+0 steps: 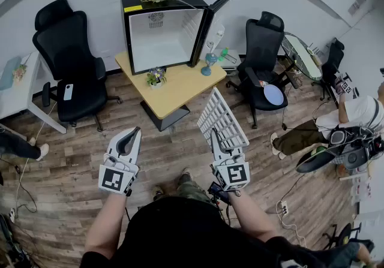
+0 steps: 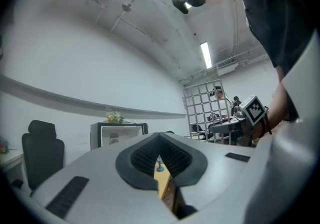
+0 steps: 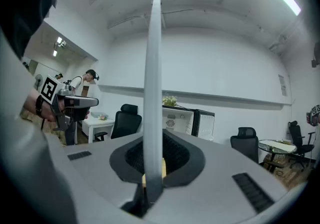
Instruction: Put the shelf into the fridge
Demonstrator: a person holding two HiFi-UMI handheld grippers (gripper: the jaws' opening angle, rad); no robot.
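A small black fridge stands on a wooden table, its door swung open to the right and its white inside bare. My right gripper is shut on the near edge of a white wire shelf, which slants up toward the table. In the right gripper view the shelf shows edge-on between the jaws, with the fridge behind it. My left gripper hangs level with the right one, shut and holding nothing. The left gripper view shows the shelf at its right.
A small potted plant and a blue stemmed ornament stand on the table before the fridge. Black office chairs flank the table. A white desk is at left, and a seated person at right.
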